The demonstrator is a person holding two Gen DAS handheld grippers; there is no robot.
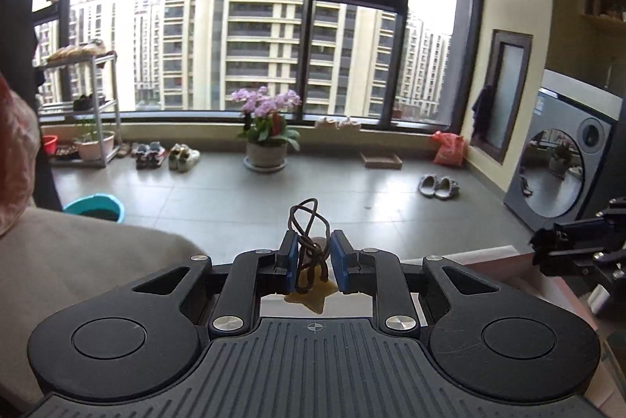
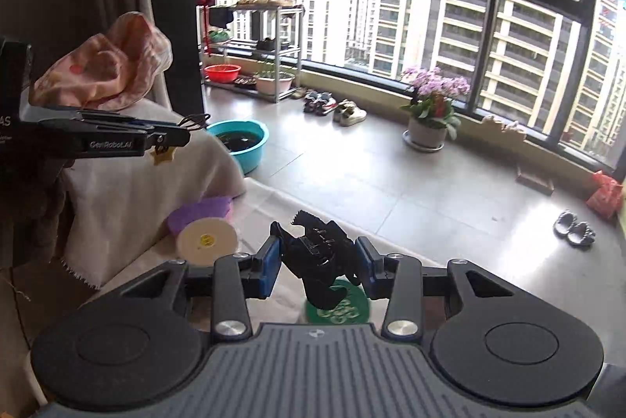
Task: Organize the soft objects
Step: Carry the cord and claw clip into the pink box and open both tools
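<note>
My left gripper (image 1: 312,261) is shut on a brown cord (image 1: 307,226) with a yellow star pendant (image 1: 311,294) hanging below the pads. It also shows in the right wrist view (image 2: 172,136), held in the air at the left with the star (image 2: 162,155) dangling. My right gripper (image 2: 319,259) is shut on a crumpled black soft object (image 2: 319,255), held above a green round item (image 2: 338,306). The right gripper shows at the right edge of the left wrist view (image 1: 579,245).
A beige-covered couch (image 2: 137,183) holds a pink cloth (image 2: 105,65), a purple item (image 2: 203,210) and a cream round disc (image 2: 207,240). On the tiled floor are a blue basin (image 2: 240,140), a flower pot (image 2: 428,132), shoes (image 2: 336,107), slippers (image 2: 573,226). A washer (image 1: 559,175) stands at the right.
</note>
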